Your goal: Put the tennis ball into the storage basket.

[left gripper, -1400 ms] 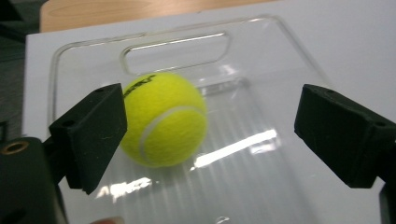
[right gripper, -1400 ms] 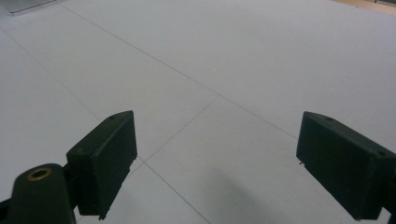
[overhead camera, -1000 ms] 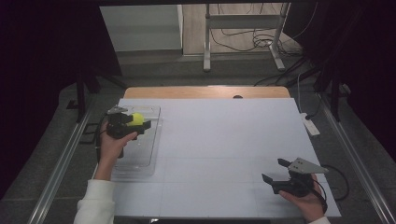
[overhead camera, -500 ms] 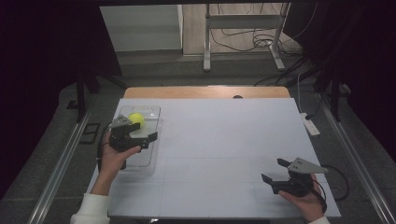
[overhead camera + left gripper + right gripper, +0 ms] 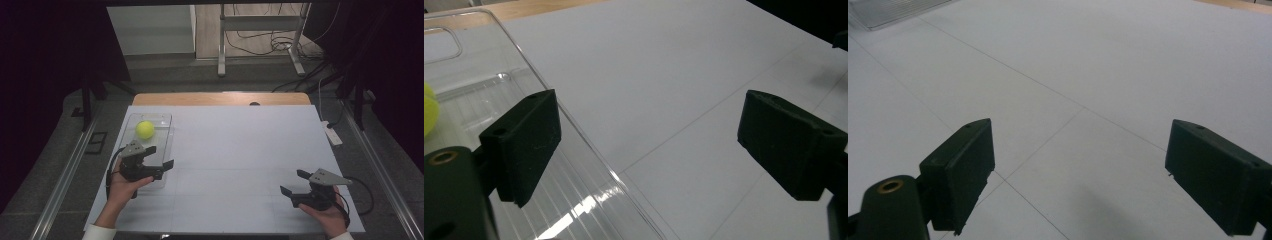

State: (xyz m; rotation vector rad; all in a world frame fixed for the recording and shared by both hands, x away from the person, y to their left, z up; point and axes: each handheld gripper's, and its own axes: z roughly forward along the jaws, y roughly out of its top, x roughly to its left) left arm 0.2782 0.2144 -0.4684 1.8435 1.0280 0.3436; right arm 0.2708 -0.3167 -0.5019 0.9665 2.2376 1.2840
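Yellow-green ball in clear tray

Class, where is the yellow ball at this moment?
In the high view, the yellow ball lies inside the clear tray at the table's left, beyond the open left gripper.

1 ball, 1 tray, 2 hand-held grippers

A table covered in white sheeting stands in a dim room, with a strip of its wooden top bare along the far edge. Grey floor surrounds it, metal rails run along both sides, and darkness closes in at left and right. Beyond the table stand a pale panel and a metal stand, with black cables lying across a wooden floor patch.
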